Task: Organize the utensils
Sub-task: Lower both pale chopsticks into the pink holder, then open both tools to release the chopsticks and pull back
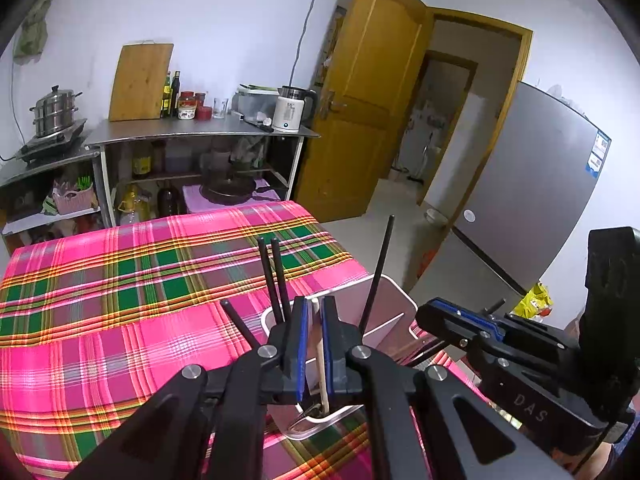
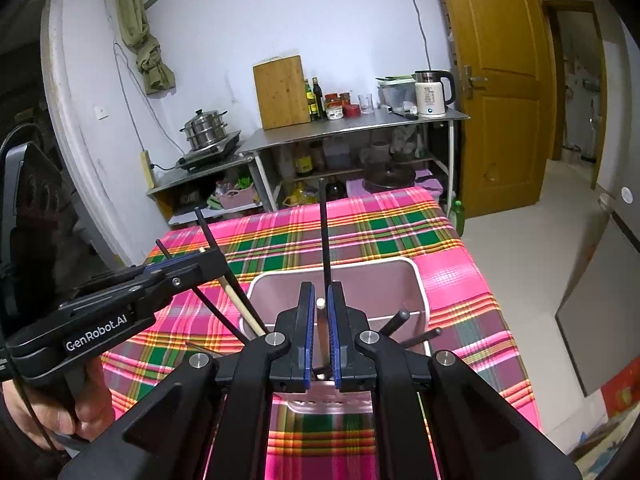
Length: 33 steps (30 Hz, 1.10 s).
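Observation:
A white and pink utensil holder (image 1: pixel 394 308) stands on the plaid tablecloth; it also shows in the right wrist view (image 2: pixel 360 276). Several black chopsticks (image 1: pixel 276 280) lean in its compartments, also in the right wrist view (image 2: pixel 325 232). My left gripper (image 1: pixel 316 308) sits just above the holder with a light wooden chopstick (image 1: pixel 322 372) standing between its blue pads; the jaws are narrow. In the right wrist view the left gripper (image 2: pixel 180 264) pinches that wooden chopstick (image 2: pixel 240 304). My right gripper (image 2: pixel 320 296) hovers over the holder, nearly shut, with a pale stick tip (image 2: pixel 320 302) between the pads.
The pink plaid table (image 1: pixel 120 300) fills the foreground. Behind it stand metal shelves (image 1: pixel 200 132) with a cutting board, bottles, a kettle and a steamer pot. A wooden door (image 1: pixel 368 92) and a grey fridge (image 1: pixel 540 200) are to the right.

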Available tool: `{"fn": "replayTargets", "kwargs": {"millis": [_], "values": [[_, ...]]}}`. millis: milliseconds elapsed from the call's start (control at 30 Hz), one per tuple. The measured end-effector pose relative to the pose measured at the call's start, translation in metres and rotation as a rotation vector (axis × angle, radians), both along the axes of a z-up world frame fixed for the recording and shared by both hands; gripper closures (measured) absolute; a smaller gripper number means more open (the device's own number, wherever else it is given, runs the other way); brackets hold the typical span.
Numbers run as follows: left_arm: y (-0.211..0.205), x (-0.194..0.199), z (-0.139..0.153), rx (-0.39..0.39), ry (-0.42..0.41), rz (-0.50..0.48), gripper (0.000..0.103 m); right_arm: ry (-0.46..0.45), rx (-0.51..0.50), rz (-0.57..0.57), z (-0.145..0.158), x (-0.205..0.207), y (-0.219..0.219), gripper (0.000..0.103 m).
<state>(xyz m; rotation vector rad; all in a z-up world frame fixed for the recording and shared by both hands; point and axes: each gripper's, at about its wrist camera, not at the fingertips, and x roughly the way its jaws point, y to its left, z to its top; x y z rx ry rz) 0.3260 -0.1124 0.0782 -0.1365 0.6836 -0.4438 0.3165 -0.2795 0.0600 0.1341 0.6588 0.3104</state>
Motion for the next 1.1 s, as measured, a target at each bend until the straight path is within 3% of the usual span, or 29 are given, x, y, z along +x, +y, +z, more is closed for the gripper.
{"fn": "replayTargets", "kwargs": {"millis": [167, 600, 1100], "values": [[0.005, -0.007, 0.009, -0.001, -0.025, 0.008, 0.094, -0.032, -0.004, -0.004, 0.011, -0.010, -0.002, 0.086], [0.024, -0.053, 0.034, -0.009, -0.093, 0.028, 0.090, -0.090, 0.007, -0.019, 0.032, -0.051, -0.008, 0.084], [0.029, -0.130, 0.016, -0.010, -0.112, 0.021, 0.089, -0.110, -0.006, -0.011, 0.020, -0.114, -0.002, 0.083]]}}
